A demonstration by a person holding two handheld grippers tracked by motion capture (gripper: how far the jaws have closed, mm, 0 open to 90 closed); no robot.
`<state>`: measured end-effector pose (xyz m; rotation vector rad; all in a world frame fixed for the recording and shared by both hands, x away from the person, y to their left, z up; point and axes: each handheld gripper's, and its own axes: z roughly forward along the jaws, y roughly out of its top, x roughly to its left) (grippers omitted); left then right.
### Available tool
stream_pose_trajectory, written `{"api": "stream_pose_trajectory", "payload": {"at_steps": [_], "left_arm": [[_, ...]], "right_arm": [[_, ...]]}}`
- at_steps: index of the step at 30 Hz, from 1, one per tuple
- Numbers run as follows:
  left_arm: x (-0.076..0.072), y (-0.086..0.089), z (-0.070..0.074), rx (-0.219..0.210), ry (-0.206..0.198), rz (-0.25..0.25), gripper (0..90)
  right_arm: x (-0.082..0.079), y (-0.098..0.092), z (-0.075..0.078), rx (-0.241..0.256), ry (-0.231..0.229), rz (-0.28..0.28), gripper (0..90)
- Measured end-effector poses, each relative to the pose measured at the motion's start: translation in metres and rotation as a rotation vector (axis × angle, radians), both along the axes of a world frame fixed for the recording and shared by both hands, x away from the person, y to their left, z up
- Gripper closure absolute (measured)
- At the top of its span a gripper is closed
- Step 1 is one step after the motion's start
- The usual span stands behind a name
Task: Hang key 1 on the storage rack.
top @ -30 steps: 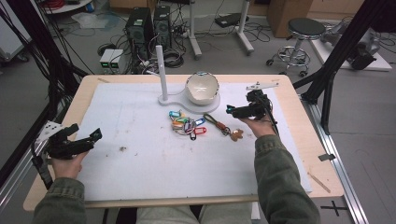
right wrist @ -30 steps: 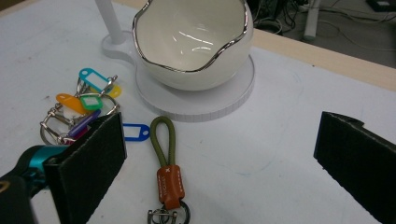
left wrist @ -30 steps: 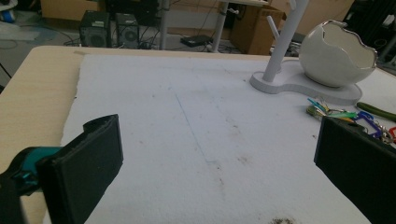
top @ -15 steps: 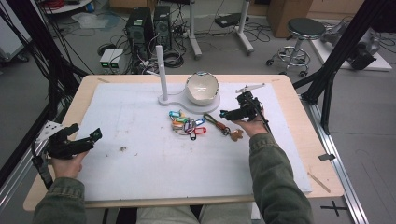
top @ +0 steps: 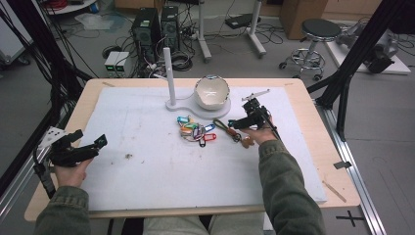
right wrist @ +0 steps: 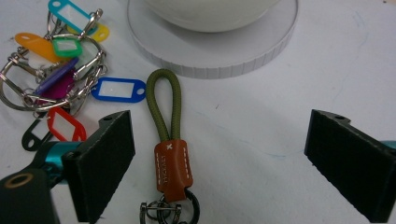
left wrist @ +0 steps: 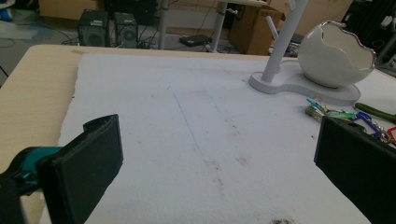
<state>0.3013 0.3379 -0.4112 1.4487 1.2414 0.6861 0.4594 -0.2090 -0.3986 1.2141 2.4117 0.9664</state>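
Right gripper [right wrist: 219,163]: your jaws stand wide apart and hold nothing, lowered close over the white mat.
Strap keychain [right wrist: 169,140]: olive cord loop with tan leather tab, lying flat between your right jaws, nearer the left one and touching neither; its loop points toward the stand base.
Likely reason: you have straddled it for a pinch, probably at the leather tab.
Tag bunch [right wrist: 60,79]: coloured key tags on rings, just beside the strap, outside the jaws.
Stand [top: 169,73]: white post and egg-shaped bowl [top: 212,92] on one base; perhaps meant for hanging or holding keys.
Left gripper [top: 80,149]: parked well apart at the worktop's left, jaws wide, empty.
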Motion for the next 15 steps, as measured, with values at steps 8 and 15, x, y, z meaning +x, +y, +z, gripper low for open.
{"api": "stream_pose_trajectory", "payload": {"at_steps": [8,15], "left_arm": [[0.0,0.0,0.0,-0.005,-0.001,-0.001,1.7],[0.001,0.0,-0.001,-0.008,0.004,-0.004,1.7]], "right_arm": [[0.002,0.006,-0.009,-0.022,0.051,0.037,22.1],[0.004,0.009,-0.016,-0.044,0.103,0.061,39.4]]}}
